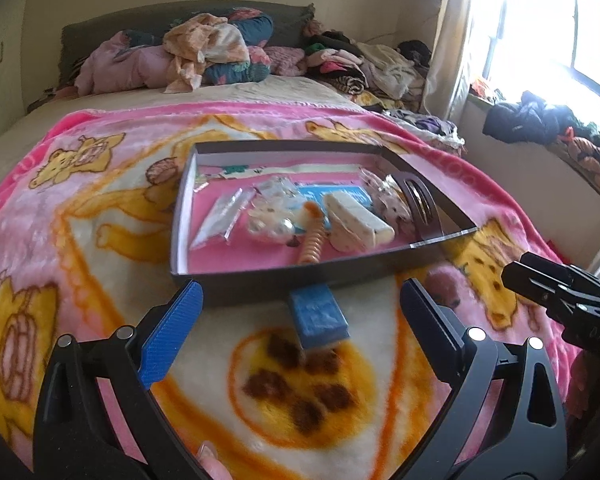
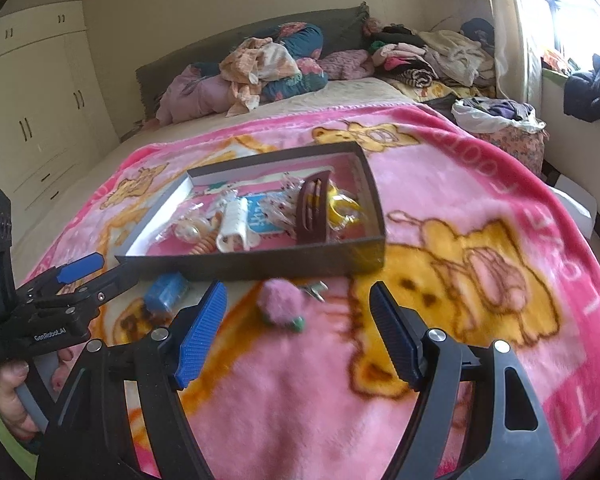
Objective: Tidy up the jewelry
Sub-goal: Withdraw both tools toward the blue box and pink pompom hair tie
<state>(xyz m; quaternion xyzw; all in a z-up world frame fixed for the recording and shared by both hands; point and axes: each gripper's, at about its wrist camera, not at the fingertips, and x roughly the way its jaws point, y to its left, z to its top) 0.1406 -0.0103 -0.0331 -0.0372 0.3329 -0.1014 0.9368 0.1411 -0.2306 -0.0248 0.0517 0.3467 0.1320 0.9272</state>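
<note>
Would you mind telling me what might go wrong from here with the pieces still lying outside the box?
1. The blue packet rests against the box wall; closing on it might nudge the box.
2. The pink fluffy piece sits on a soft blanket, so the right gripper may pinch fabric too.

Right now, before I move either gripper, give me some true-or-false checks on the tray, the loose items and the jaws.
1. The small blue box lies inside the dark shallow tray. False: it lies on the blanket, just outside the tray's near wall.
2. The left gripper holds nothing. True.
3. The fuzzy pink pom-pom lies outside the tray. True.
4. The right gripper is clamped on the pom-pom. False: its jaws stand open.
</note>
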